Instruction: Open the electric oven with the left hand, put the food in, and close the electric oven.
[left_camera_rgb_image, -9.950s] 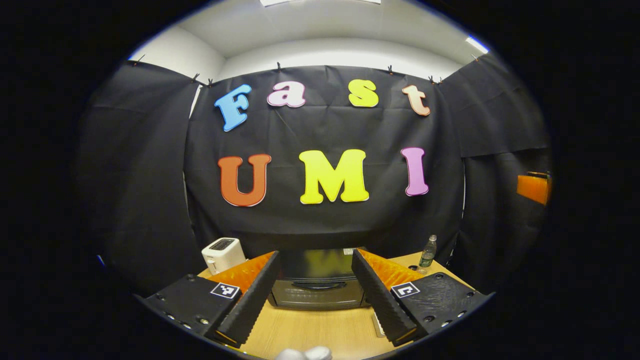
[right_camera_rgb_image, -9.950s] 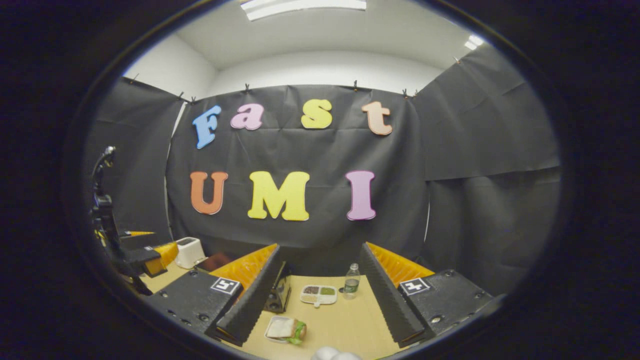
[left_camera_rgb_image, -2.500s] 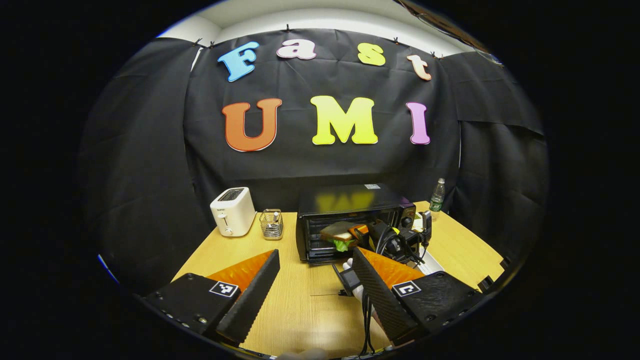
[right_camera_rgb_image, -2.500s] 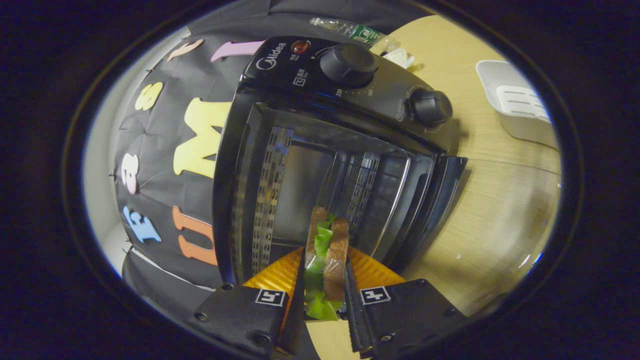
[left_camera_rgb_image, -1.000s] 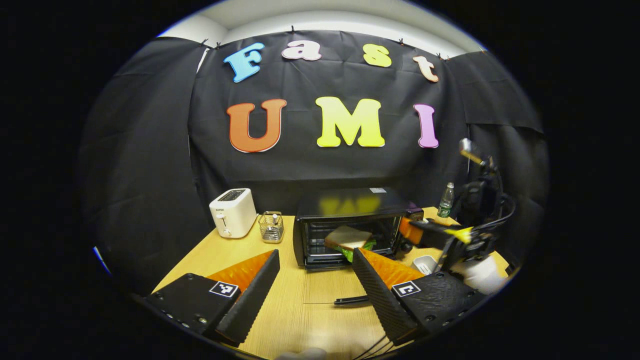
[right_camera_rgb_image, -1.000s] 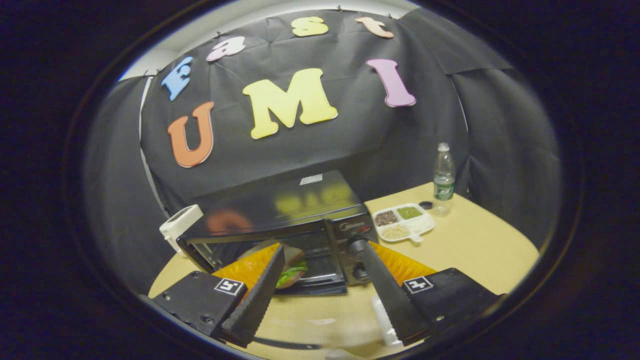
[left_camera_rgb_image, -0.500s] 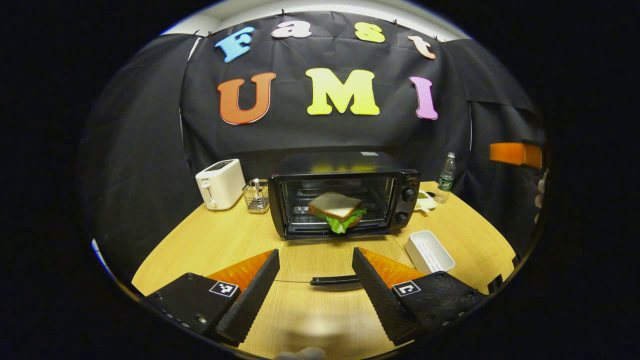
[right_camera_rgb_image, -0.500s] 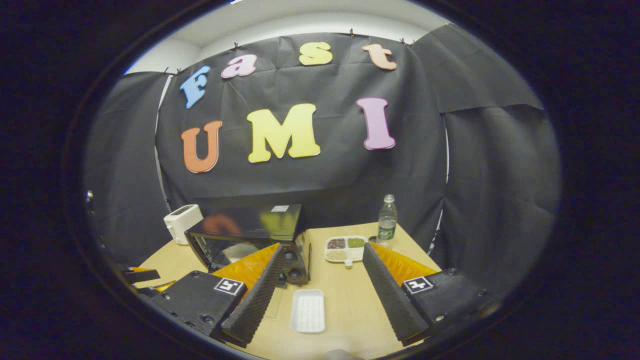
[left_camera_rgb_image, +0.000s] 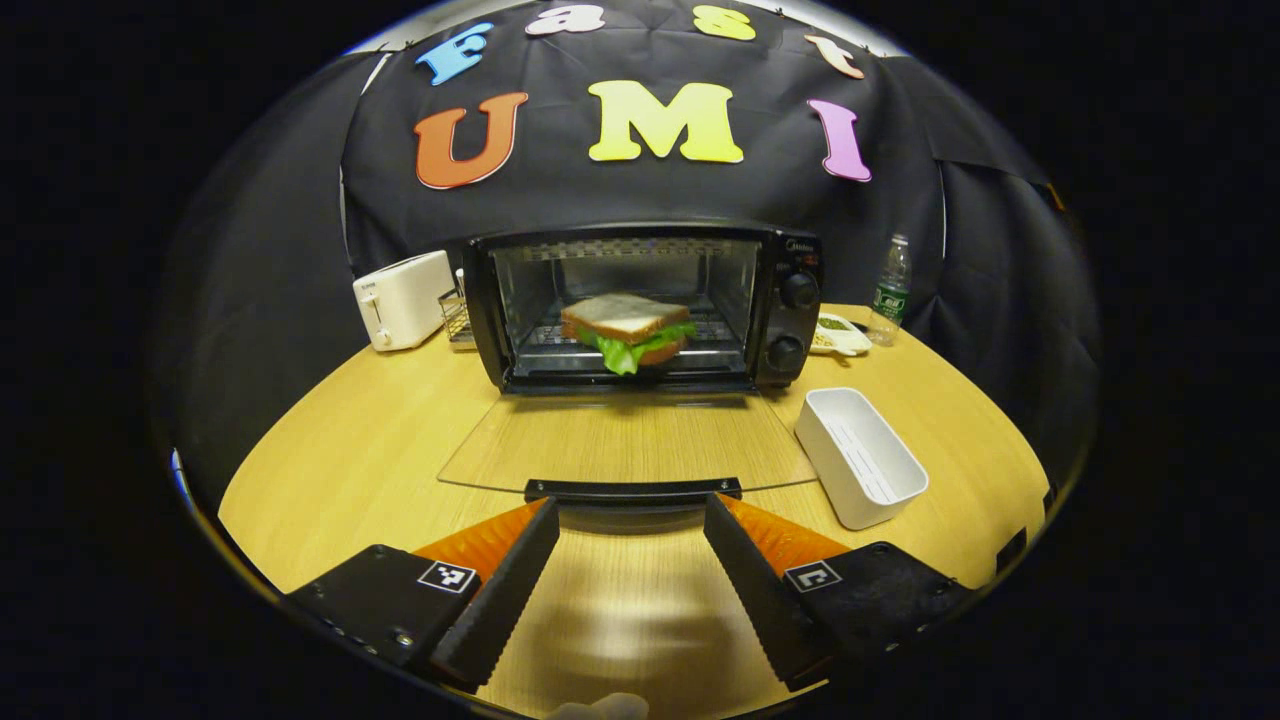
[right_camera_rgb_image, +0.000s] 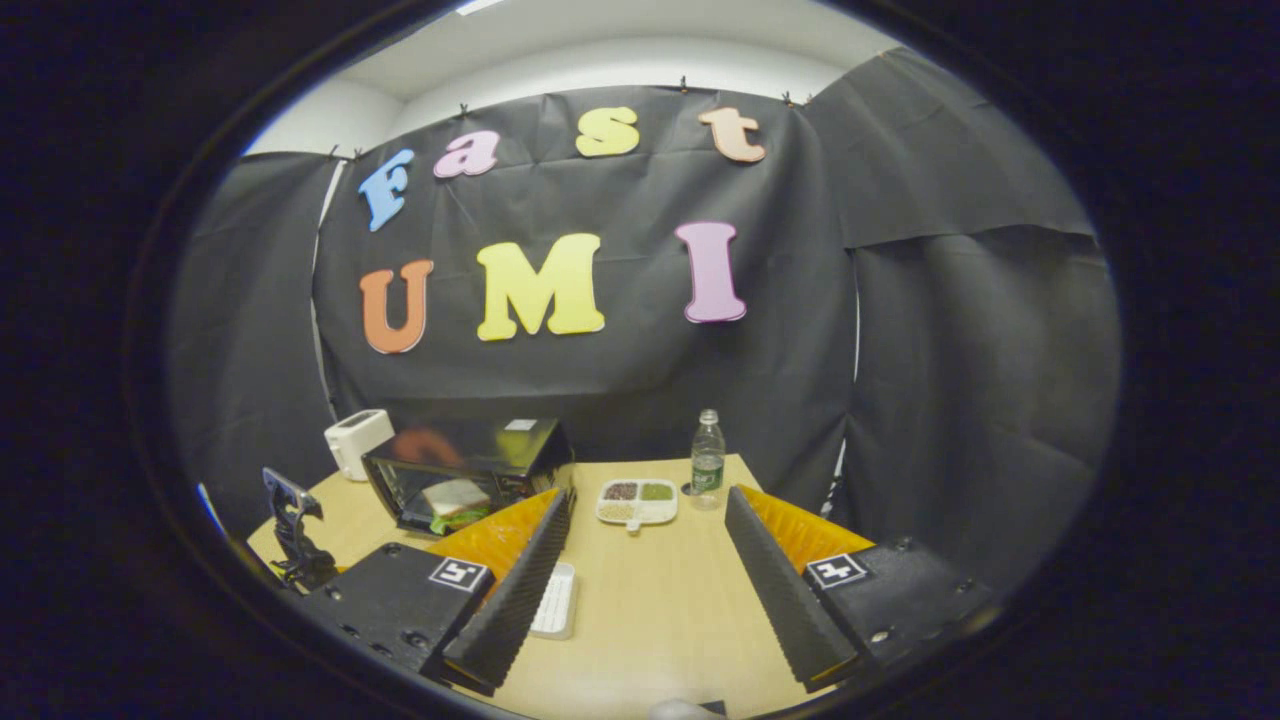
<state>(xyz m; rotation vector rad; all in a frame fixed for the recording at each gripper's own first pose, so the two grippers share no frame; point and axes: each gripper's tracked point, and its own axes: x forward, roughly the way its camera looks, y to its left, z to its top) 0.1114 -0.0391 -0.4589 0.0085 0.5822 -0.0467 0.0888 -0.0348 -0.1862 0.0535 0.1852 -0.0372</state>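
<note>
A round wooden table (left_camera_rgb_image: 350, 450) stands in a booth hung with black cloth, and the black electric oven (left_camera_rgb_image: 640, 305) sits toward its back, serving here as the landmark. In the left gripper view the oven's glass door (left_camera_rgb_image: 625, 445) lies folded down flat in front of the cavity, its dark handle (left_camera_rgb_image: 633, 490) at the near edge. Inside, on the wire rack, rests the sandwich (left_camera_rgb_image: 625, 330), bread on top with green lettuce hanging out at the front. The two knobs (left_camera_rgb_image: 795, 320) sit on the oven's right panel.

The left gripper (left_camera_rgb_image: 630, 560) hovers just in front of the door handle, its fingers spread wide with nothing between them and not touching the handle. To the left of the oven stands a white toaster (left_camera_rgb_image: 400, 300), with a small wire basket (left_camera_rgb_image: 455, 315) between them. To the right of the oven, beside the open door, lies an empty white tray (left_camera_rgb_image: 860, 455); farther back are a divided dish (left_camera_rgb_image: 838, 335) and a water bottle (left_camera_rgb_image: 890, 290).

In the right gripper view the right gripper (right_camera_rgb_image: 645, 575) is held off to the oven's right, fingers wide apart and empty, over bare table.
</note>
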